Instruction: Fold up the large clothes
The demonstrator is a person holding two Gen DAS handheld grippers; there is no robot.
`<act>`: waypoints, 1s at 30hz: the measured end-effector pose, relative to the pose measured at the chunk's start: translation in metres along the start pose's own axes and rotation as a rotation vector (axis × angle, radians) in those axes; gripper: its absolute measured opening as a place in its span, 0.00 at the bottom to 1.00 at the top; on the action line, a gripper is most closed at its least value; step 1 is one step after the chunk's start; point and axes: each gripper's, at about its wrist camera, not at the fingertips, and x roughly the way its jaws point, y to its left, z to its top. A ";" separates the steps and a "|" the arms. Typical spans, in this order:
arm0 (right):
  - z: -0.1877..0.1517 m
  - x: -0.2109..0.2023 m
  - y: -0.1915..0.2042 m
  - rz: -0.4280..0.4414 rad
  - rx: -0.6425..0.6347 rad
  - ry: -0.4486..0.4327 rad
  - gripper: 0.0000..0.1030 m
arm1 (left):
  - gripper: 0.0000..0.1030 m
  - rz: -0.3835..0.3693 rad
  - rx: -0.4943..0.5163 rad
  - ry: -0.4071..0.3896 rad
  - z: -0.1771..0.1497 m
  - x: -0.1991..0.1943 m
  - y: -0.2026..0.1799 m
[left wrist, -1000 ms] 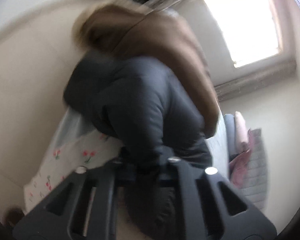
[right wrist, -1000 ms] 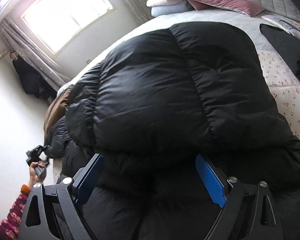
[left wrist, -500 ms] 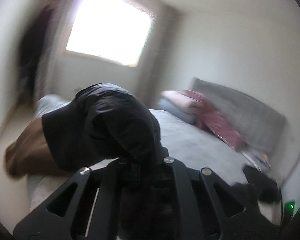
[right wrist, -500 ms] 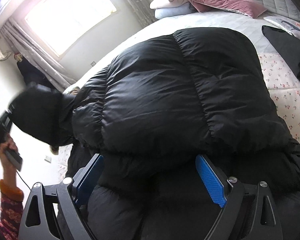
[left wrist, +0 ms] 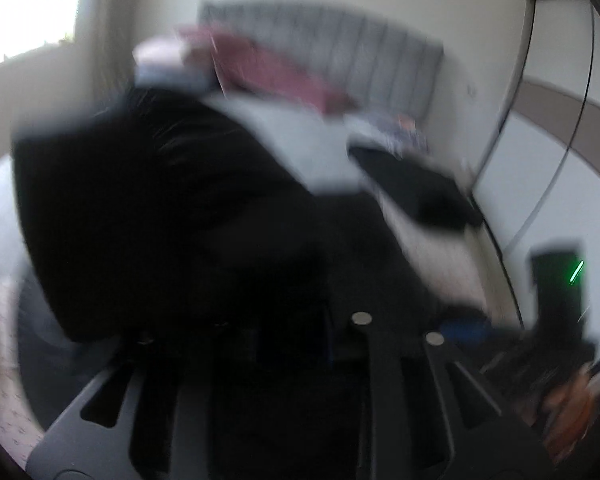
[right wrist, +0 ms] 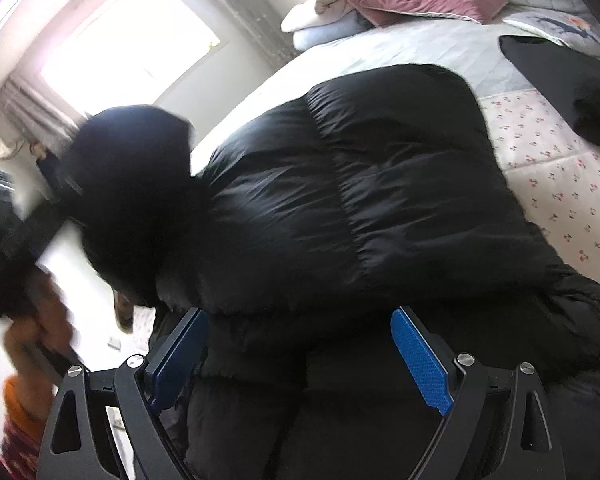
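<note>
- Left wrist view, heavily blurred: the left gripper [left wrist: 292, 344] was clamped on a fold of the black puffer jacket [left wrist: 148, 216], whose lifted dark mass filled the middle of the frame and hid the fingertips.
- Beyond the jacket lay the bed [left wrist: 300, 152] with a grey padded headboard [left wrist: 340, 40] and a maroon pillow [left wrist: 276, 72] stacked near it.
- A second black garment [left wrist: 416, 188] lay on the far side of the bed, apart from the jacket.
- Only this view showed a pale wardrobe [left wrist: 540, 168] beside the bed and a dark device with a green light [left wrist: 560, 280] at the right edge.
- Right wrist view, sharper: the right gripper [right wrist: 300, 356] stood wide, its blue pads [right wrist: 420, 364] spread to either side of the jacket's [right wrist: 360, 200] lower edge and closing on nothing.
- The jacket's quilted body lay spread on the bed, over a cherry-print sheet [right wrist: 560, 184].
- At the left, a raised section of the jacket [right wrist: 132, 200] was held up above the bed edge.
- Only this view showed the bright window [right wrist: 128, 52], the curtain [right wrist: 32, 108] and the pillow stack [right wrist: 380, 4] clearly.
</note>
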 end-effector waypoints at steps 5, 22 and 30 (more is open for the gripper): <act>0.006 -0.015 -0.019 0.008 0.045 -0.030 0.91 | 0.53 -0.089 -0.017 0.034 -0.037 -0.006 -0.011; 0.011 0.000 -0.023 0.343 0.146 -0.027 0.91 | 0.66 -0.177 0.027 -0.003 -0.059 -0.071 0.002; 0.000 0.038 -0.013 0.402 0.149 0.026 0.88 | 0.66 -0.191 -0.054 0.021 -0.066 -0.047 0.010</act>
